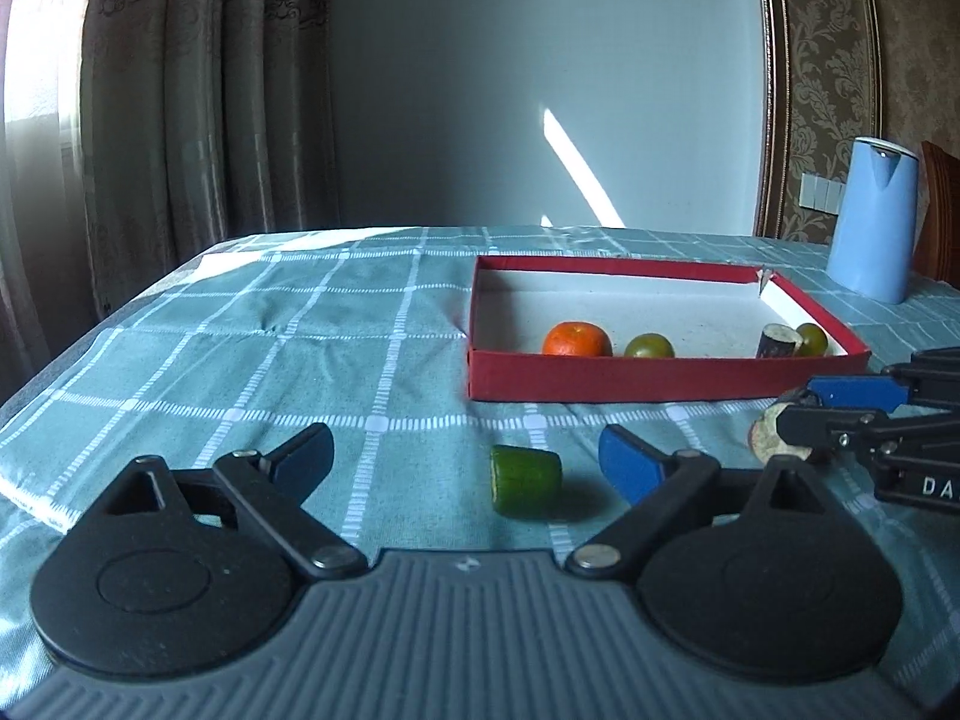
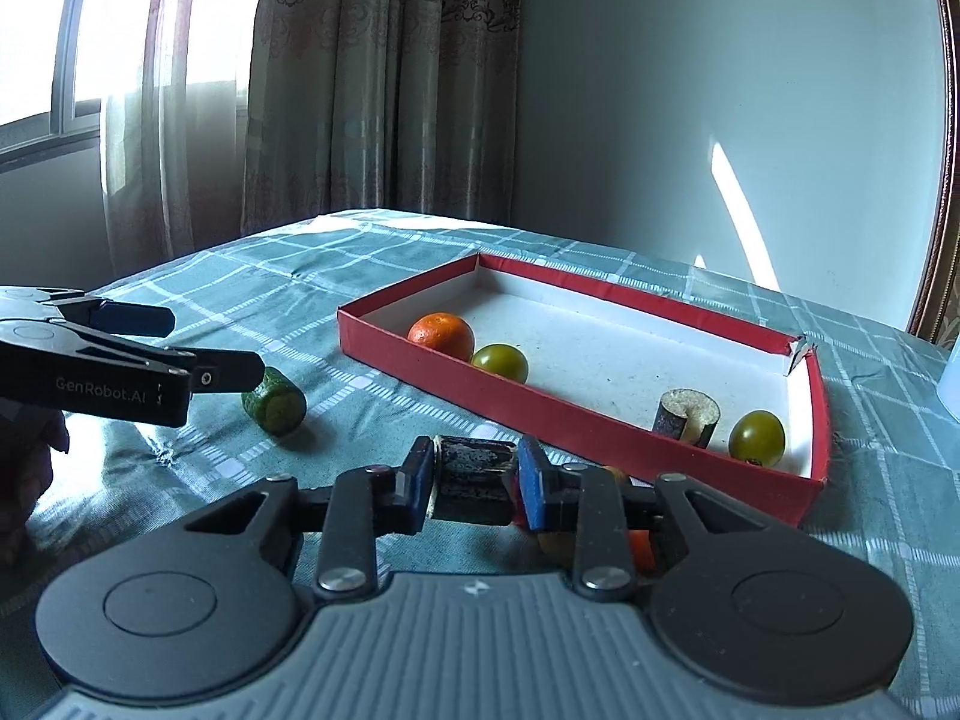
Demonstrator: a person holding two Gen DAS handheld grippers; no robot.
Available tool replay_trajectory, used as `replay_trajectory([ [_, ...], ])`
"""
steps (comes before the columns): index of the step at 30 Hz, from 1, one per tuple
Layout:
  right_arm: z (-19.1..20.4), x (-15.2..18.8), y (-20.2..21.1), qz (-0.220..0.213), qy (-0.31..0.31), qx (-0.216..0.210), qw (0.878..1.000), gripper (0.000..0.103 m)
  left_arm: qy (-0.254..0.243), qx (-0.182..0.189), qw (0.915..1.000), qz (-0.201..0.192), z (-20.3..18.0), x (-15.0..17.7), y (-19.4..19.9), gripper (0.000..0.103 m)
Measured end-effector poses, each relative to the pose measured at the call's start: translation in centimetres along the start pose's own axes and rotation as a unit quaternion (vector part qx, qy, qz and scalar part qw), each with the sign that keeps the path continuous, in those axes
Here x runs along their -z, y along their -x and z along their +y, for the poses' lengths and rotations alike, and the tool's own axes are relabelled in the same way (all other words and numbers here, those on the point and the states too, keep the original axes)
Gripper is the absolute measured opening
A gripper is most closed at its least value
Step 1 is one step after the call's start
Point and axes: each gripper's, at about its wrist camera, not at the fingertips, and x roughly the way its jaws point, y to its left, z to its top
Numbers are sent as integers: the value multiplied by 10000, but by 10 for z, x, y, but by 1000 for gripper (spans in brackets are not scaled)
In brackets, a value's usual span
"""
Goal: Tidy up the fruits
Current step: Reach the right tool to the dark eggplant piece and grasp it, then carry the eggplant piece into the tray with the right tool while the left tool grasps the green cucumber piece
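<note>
A red box (image 1: 600, 381) (image 2: 540, 414) holds an orange (image 1: 577, 340) (image 2: 441, 335), two green fruits (image 1: 649, 347) (image 2: 500, 362) (image 1: 811, 338) (image 2: 759, 437) and a dark cut piece (image 1: 778, 341) (image 2: 687, 416). A green cut piece (image 1: 525, 482) (image 2: 275, 401) lies on the cloth between my left gripper's fingers. My left gripper (image 1: 465, 456) (image 2: 204, 348) is open around it. My right gripper (image 2: 474, 480) (image 1: 792, 411) is shut on a dark cut piece (image 2: 474, 478) with a pale end (image 1: 771, 437), in front of the box. Orange and yellow bits (image 2: 639, 546) show under its right finger.
A checked teal tablecloth (image 1: 300, 330) covers the table. A light blue kettle (image 1: 875, 219) stands at the back right, beside a wooden chair back (image 1: 942, 210). Curtains and a window are to the left, a wall behind.
</note>
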Motion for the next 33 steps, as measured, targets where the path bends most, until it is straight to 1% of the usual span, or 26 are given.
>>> replay_trajectory([
  [1, -4, -1, 4, -39, -39, 10, 10000, 29, -109, 34, 9999, 64, -4, -1, -3, 74],
  [2, -8, -2, 8, -76, -82, 25, 9999, 29, -144, 72, 9997, 170, -7, -1, -7, 64],
  [3, -12, -3, 11, -122, -119, 60, 9998, 29, -151, 104, 9994, 279, -9, -2, -11, 62],
  [5, -20, -7, 17, -192, -154, 141, 9996, 29, -114, 143, 9984, 543, -11, -3, -22, 53],
  [7, -29, -11, 21, -255, -190, 206, 9993, 29, -75, 193, 9974, 686, -13, -4, -30, 50],
  [11, -44, -20, 24, -394, -237, 352, 9983, 29, 27, 129, 9963, 845, -17, -6, -41, 26],
  [12, -48, -23, 24, -425, -259, 378, 9980, 29, 57, 156, 9961, 866, -17, -6, -43, 26],
  [14, -55, -29, 19, -468, -286, 437, 9975, 29, 54, 96, 9962, 866, -19, -5, -45, 26],
  [17, -67, -39, 5, -446, -444, 417, 9971, 29, 53, 61, 9963, 854, -21, -5, -46, 25],
  [20, -73, -49, -17, -341, -496, 356, 9976, 29, 66, 60, 9963, 853, -21, -5, -46, 25],
  [23, -71, -55, -46, -109, -481, 252, 9985, 29, 100, 73, 9963, 851, -20, -4, -46, 25],
  [25, -66, -55, -65, 57, -353, 298, 9989, 29, 127, 88, 9963, 851, -19, -4, -46, 25],
  [28, -62, -49, -85, 278, -365, 233, 9987, 29, 163, 106, 9960, 870, -18, -4, -47, 25],
  [33, -55, -42, -97, 358, -262, 330, 9985, 29, 179, 115, 9958, 889, -18, -4, -48, 25],
])
